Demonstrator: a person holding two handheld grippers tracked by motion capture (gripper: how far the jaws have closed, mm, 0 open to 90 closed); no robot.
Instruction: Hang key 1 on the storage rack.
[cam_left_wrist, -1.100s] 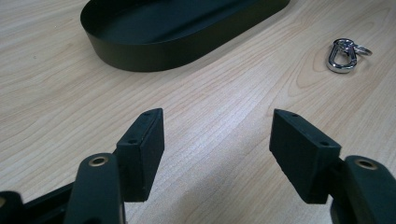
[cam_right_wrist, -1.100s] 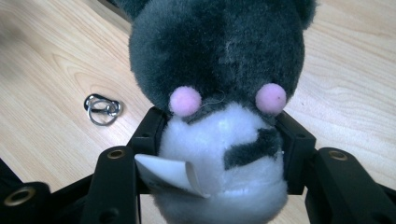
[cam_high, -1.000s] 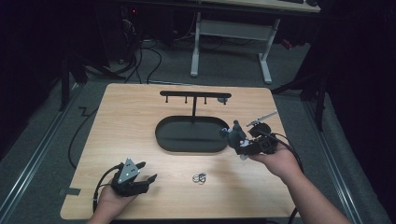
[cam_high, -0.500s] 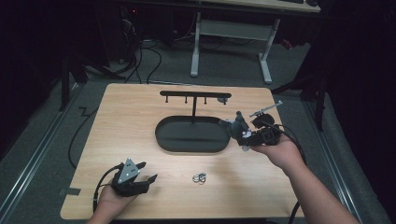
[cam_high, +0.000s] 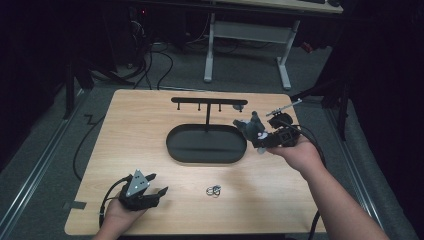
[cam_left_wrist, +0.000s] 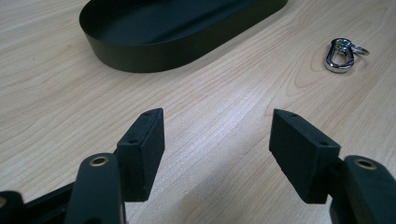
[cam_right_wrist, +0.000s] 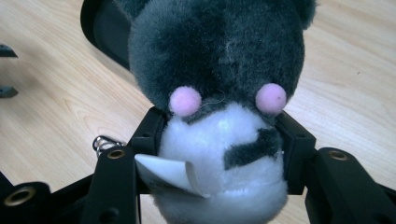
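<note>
My right gripper is shut on a small plush toy, grey on top with pink cheeks, a white belly and a white tag. I hold it in the air just beyond the right end of the black oval tray, below the right tip of the T-shaped hook stand. Its jaws press both sides of the white belly in the right gripper view. My left gripper rests open on the table at the front left, nothing between its pads. A silver key clip lies ahead of it to the right.
The tray is empty in the left gripper view, its near wall ahead of the left jaws. The key clip lies on bare wood in front of the tray. Cables trail off the table at the left and right. A desk frame stands behind.
My right gripper has lifted the plush toy and carried it a little up and away, toward the right end of the stand. The left gripper has stayed put.
</note>
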